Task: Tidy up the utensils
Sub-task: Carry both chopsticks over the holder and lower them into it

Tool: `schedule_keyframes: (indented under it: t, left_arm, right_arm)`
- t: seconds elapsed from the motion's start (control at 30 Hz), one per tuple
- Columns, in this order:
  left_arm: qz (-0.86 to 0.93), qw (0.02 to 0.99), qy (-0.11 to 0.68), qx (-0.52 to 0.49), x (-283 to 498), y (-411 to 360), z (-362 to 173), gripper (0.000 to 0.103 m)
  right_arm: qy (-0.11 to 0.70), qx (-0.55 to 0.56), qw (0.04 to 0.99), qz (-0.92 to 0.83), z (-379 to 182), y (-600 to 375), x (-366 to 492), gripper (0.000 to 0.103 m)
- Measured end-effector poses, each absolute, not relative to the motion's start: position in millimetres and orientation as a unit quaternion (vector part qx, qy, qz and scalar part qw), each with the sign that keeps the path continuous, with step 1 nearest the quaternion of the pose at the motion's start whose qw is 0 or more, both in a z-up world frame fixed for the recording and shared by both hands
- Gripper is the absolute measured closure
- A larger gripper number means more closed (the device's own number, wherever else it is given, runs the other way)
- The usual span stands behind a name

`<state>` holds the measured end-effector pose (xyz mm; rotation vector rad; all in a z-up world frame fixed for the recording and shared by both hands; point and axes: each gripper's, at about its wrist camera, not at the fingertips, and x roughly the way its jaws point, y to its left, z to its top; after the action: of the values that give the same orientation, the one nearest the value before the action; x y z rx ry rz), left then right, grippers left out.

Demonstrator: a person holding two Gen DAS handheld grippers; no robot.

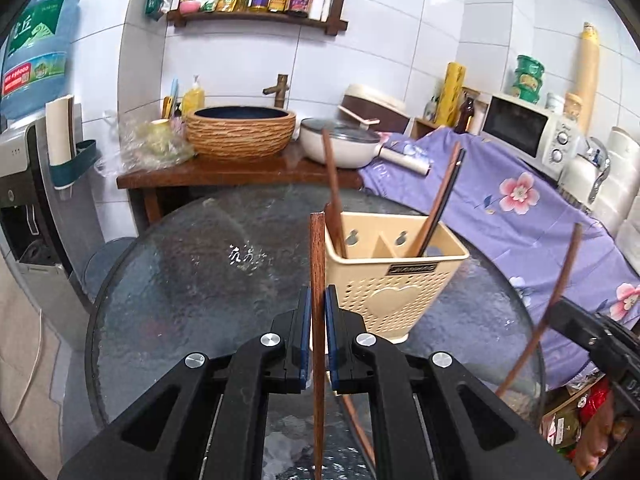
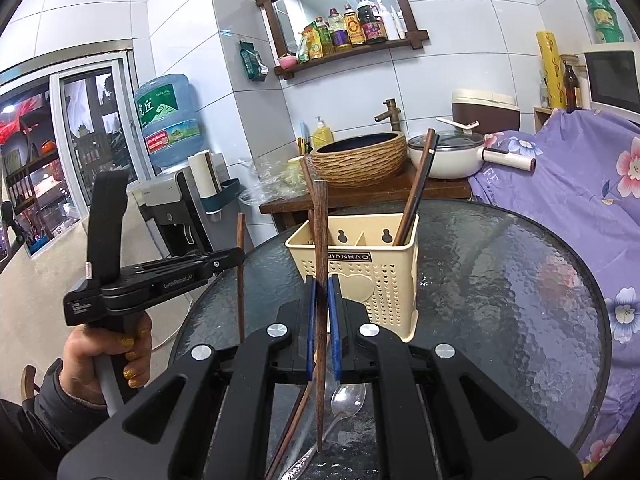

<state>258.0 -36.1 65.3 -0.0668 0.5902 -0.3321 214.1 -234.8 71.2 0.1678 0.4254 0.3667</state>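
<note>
So, both my tools are loaded. Left gripper (image 1: 318,308) is clamped on a wooden chopstick (image 1: 318,264), pads pinching it about mid-length, stick upright, its top just at 9 o'clock of the cream holder (image 1: 394,280). From the right wrist view my left hand (image 2: 116,356) shows at 8 o'clock, and that stick hangs straight in the jaws. Right gripper (image 2: 322,304) is likewise shut on a second chopstick (image 2: 320,240), roughly vertical, directly in front of the holder's near wall. The holder sits on the glass table (image 1: 180,280), at 12 o'clock from the right gripper; it has two compartments, one stick in the left, two in the right. A metal spoon (image 2: 348,400) and more sticks lie on the glass under the right gripper.

Handling, as I judge it: chopsticks are light, stiff, smooth, thin, so they may pivot or slip in the pads. Mid-length grip looks sensible. The perforated plastic holder looks light and could tip if nudged.
</note>
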Motion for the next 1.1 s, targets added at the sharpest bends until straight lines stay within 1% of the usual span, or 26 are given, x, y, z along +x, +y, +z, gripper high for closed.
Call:
schedule_keyframes:
  t: [0.6,0.8,0.93,1.1]
  left_arm:
    - [-0.193,0.946,0.257,-0.044,246,-43,98,0.097]
    - [-0.2,0.947,0.246,-0.047,242,-43,110,0.097]
    - [-0.215,0.947,0.234,-0.052,238,-45,127,0.097]
    - [-0.23,0.949,0.207,-0.06,237,-50,164,0.097]
  right_arm:
    - [0.174,0.048,0.968,0.173,103,-230,220,0.096]
    - [0.168,0.054,0.969,0.174,110,-233,224,0.096]
    - [0.159,0.056,0.97,0.175,126,-235,229,0.096]
    - [0.142,0.052,0.973,0.173,156,-235,239,0.096]
